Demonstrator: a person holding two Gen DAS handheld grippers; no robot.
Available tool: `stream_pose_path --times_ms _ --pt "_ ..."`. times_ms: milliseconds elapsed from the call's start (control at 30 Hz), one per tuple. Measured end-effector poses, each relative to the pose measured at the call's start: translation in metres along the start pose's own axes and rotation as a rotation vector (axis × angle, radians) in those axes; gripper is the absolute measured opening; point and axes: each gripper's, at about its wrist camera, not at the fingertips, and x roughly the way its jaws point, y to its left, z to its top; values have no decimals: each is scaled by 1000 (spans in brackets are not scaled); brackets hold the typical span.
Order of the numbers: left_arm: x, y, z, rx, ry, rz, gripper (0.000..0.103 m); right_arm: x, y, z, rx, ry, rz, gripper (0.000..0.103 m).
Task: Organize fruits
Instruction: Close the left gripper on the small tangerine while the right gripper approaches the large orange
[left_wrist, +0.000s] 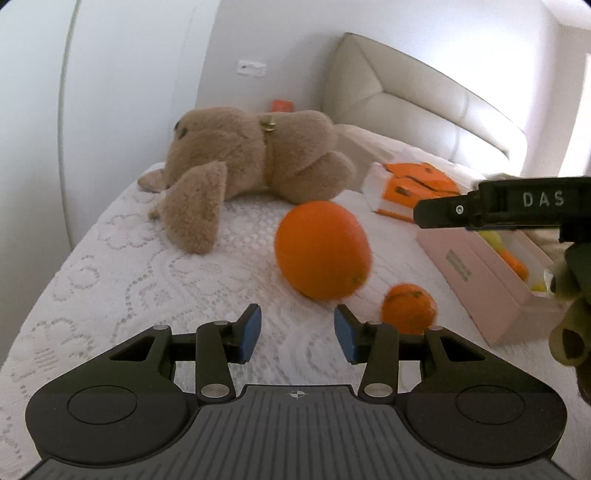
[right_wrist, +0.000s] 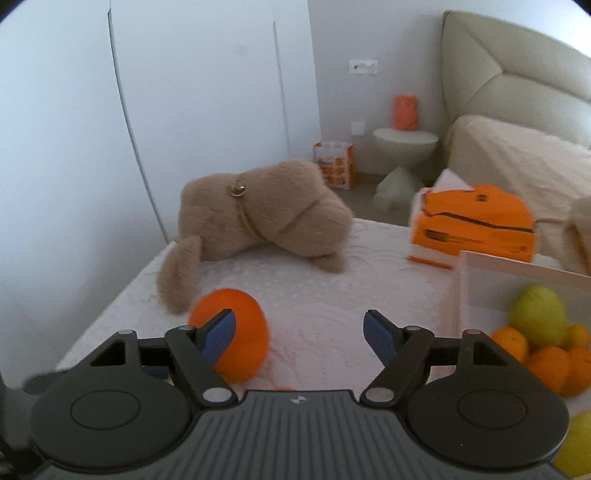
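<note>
A white lace bedspread (left_wrist: 110, 266) is seen covering the bed, with a brown plush toy (left_wrist: 251, 158) lying on its side toward the far left. Just in front of the toy, a large orange (left_wrist: 322, 249) is found resting on the bedspread. It is bright, smooth-skinned and slightly oval; its long axis is tilted, running from upper left to lower right in the left wrist view, and a small stem dimple is seen low on its right side. To its right and nearer the camera a small orange (left_wrist: 408, 308) is placed, rounder, with dark marks across its top; which way it points cannot be told.

The left gripper (left_wrist: 297, 334) is held low over the bedspread just short of the large orange. Its blue pads are seen apart, with only cloth between them and nothing clamped.

Further right, an orange tissue box (left_wrist: 417, 184) is set on the bed, and beside it a pink box (left_wrist: 491, 291) with a white inside, where oranges (right_wrist: 546, 362) and yellow-green fruit (right_wrist: 539, 310) are piled together.

The right gripper (right_wrist: 299, 330) is seen with its jaws standing wide apart and nothing between them; the large orange lies behind its left finger, untouched as far as can be told.
</note>
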Motion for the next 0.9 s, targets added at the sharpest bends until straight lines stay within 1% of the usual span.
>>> stream_pose_path --times_ms 67,133,200,267,367,433,467,533,667,700,733,800,900 --pt "-9 -3 -2 17 3 -6 48 -11 0 -8 -21 -34 -29 78" --pt "-19 -6 0 10 -22 -1 48 -23 0 -21 -28 -61 -49 80" --pt "-26 -8 6 -7 -42 -9 48 -34 -4 -36 -20 -66 -48 82" --pt "-29 -13 14 -21 -43 -26 48 -43 -6 -51 -10 -59 -31 82" --pt "-26 -26 24 -23 -12 -63 48 -54 -8 -72 -33 -32 19 82" --pt "-16 -41 28 -3 45 -86 48 -56 -8 -83 -61 -14 38 82" --pt "-10 -49 29 10 76 -81 48 -56 -8 -87 -70 -6 37 82" --pt "3 -66 30 41 105 -55 48 -51 -11 -93 -74 14 15 82" --pt "27 -96 32 111 130 5 49 -39 -17 -106 -76 57 -29 82" --pt "32 -102 31 133 133 22 49 -36 -20 -110 -68 79 -43 82" --pt "37 -108 30 158 137 47 49 -34 -23 -110 -48 93 -39 83" --pt "45 -116 27 198 138 94 50 -37 -28 -110 -23 80 -30 84" --pt "52 -122 25 239 135 144 53 -35 -27 -111 -27 92 -29 87"
